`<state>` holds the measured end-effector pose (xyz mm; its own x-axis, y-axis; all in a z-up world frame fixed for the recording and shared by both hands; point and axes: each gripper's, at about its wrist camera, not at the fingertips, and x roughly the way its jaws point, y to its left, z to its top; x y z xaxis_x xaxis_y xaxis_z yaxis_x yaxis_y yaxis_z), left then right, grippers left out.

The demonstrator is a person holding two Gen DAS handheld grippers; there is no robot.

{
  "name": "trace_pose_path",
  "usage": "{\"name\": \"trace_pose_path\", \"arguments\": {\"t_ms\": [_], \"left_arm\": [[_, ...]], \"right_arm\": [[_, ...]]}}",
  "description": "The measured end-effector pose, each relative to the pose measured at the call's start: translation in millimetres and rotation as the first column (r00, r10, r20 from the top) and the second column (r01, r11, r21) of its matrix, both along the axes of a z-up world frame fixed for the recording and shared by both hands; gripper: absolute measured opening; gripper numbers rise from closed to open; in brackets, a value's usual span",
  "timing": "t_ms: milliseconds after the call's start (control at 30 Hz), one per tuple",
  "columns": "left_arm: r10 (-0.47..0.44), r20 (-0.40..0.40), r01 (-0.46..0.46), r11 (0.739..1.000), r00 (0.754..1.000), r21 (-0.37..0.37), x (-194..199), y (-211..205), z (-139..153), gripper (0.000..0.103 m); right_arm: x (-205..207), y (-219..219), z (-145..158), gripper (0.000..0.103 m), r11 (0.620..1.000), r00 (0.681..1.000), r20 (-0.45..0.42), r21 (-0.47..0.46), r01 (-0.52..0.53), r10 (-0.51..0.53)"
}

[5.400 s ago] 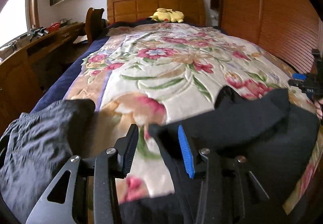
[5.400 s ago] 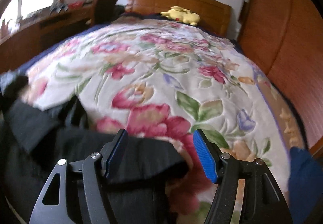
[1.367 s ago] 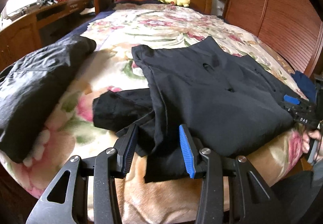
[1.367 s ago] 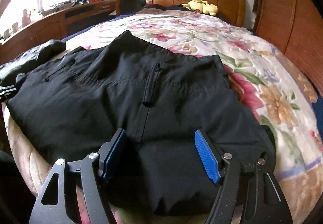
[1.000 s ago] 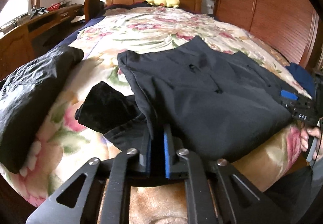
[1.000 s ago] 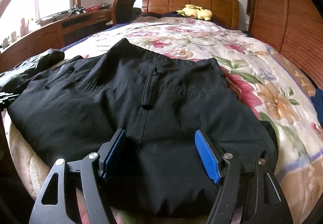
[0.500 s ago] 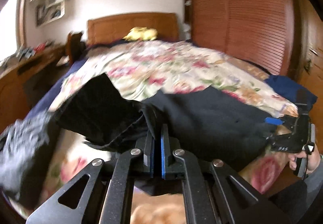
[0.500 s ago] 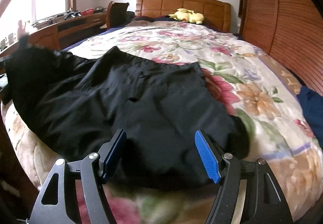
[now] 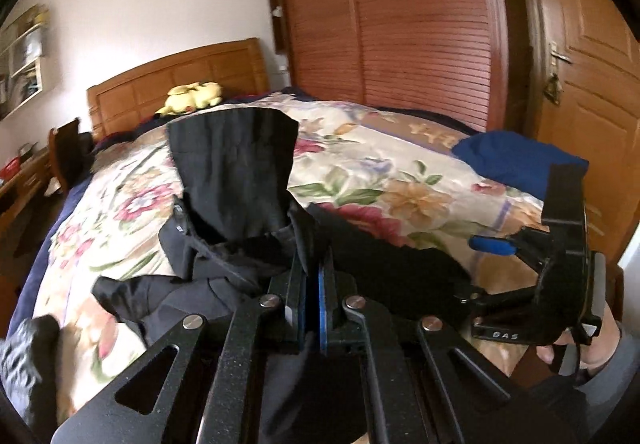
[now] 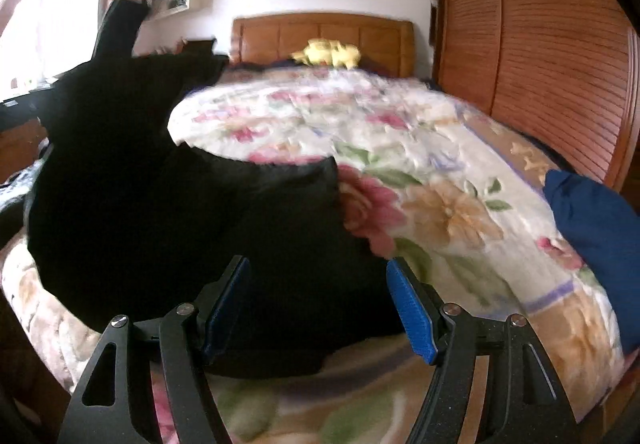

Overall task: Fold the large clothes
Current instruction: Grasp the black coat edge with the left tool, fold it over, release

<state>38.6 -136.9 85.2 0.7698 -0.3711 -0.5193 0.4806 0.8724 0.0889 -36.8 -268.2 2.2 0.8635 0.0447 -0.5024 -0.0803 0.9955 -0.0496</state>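
A large black garment [image 9: 236,180] lies at the foot of the bed with a floral bedspread [image 9: 360,164]. My left gripper [image 9: 312,284] is shut on the garment's left edge and holds it lifted, so a flap stands up over the bed. In the right wrist view the raised black garment [image 10: 132,172] fills the left side, blurred. My right gripper [image 10: 318,308] is open just above the garment's near right part, holding nothing. It also shows in the left wrist view [image 9: 520,252], at the right, held by a hand.
A blue cloth [image 10: 596,228] lies at the bed's right edge. A dark grey garment [image 9: 24,360] lies at the near left. A yellow plush toy [image 10: 328,52] sits by the wooden headboard [image 10: 320,40]. A slatted wardrobe [image 10: 540,44] stands right, a desk [image 9: 20,180] left.
My left gripper closed on the garment's left edge, then lifted it and swung it to the right over the bed. The right gripper stayed open and shifted a little.
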Motion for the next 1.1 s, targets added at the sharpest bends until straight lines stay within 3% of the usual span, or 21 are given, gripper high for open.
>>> {"name": "trace_pose_path", "arguments": {"t_ms": [167, 333, 433, 500, 567, 700, 833, 1100], "left_arm": [[-0.064, -0.031, 0.065, 0.997, 0.997, 0.027, 9, -39, -8, 0.004], [-0.065, -0.074, 0.072, 0.993, 0.995, 0.088, 15, -61, -35, 0.005], [-0.064, -0.112, 0.075, 0.993, 0.992, 0.092, 12, -59, -44, 0.009], [-0.068, -0.124, 0.076, 0.995, 0.99, 0.061, 7, -52, -41, 0.017], [-0.076, -0.114, 0.078, 0.997, 0.991, 0.009, -3, -40, -31, 0.034], [-0.07, -0.055, 0.067, 0.997, 0.996, -0.042, -23, -19, -12, 0.044], [-0.019, -0.02, 0.017, 0.996, 1.0, -0.088, -39, 26, -3, 0.068], [0.145, -0.004, -0.144, 0.979, 0.989, -0.143, -63, 126, -13, 0.069]], "right_arm": [[-9, -10, 10, 0.072, 1.0, 0.999, 0.044, 0.0, 0.006, -0.006], [-20, -21, 7, 0.072, 1.0, 0.998, 0.049, -0.005, 0.031, -0.031], [-23, -26, 4, 0.072, 0.999, 0.998, 0.041, -0.011, 0.044, -0.044], [-23, -31, 3, 0.072, 0.999, 0.999, 0.03, 0.006, 0.043, -0.043], [-25, -34, 6, 0.072, 0.999, 0.999, 0.03, 0.03, 0.043, -0.043], [-30, -31, 14, 0.072, 0.998, 0.998, 0.055, 0.044, 0.039, -0.042], [-28, -24, 14, 0.072, 0.999, 0.998, 0.064, 0.043, 0.02, -0.023], [-29, -4, 27, 0.072, 0.999, 0.994, 0.106, 0.044, -0.033, 0.028]]}}
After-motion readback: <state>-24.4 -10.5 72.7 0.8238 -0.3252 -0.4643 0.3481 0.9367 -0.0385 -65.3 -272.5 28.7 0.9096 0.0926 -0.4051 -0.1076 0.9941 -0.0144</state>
